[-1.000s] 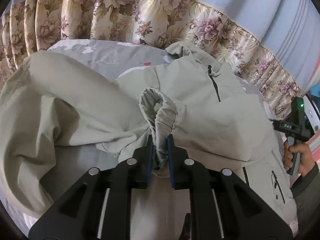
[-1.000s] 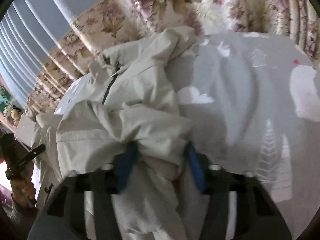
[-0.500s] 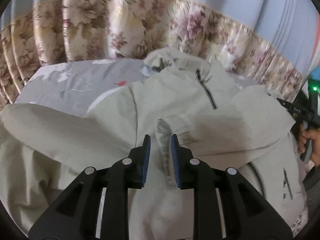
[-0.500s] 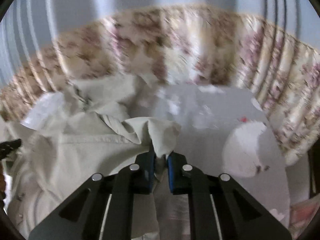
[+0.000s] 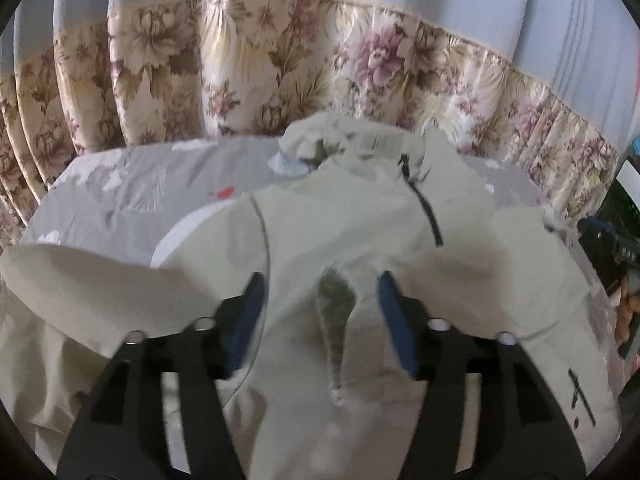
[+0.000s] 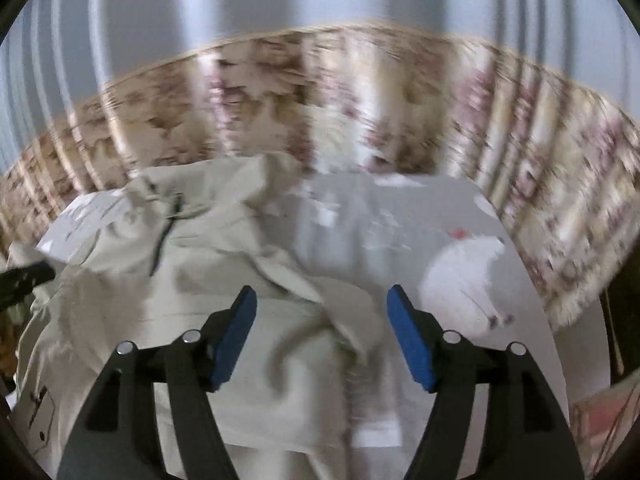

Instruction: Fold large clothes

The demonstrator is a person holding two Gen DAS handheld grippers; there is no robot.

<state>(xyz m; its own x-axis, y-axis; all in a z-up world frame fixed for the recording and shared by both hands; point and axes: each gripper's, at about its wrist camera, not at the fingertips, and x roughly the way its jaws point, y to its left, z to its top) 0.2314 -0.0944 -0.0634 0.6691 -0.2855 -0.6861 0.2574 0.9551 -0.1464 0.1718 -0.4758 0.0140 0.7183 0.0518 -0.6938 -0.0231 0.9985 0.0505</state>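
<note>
You get soft, even daylight in both views, with no hard glare. On the left wrist, the floral curtain (image 5: 280, 68) is fairly sharp, while the jacket (image 5: 344, 232) near the lens smears and a dim shadow sits in its fold. On the right wrist, motion blur streaks the curtain (image 6: 360, 120) sideways and softens the grey sheet (image 6: 360, 232). Fisheye bending curves straight lines, and black corners ring each frame. Your blue pads (image 6: 236, 336) read slightly soft.

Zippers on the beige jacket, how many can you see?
2: a dark neck zipper below the collar of the beige fabric jacket, and a dark pocket zipper near its lower right. Others may be hidden.
</note>
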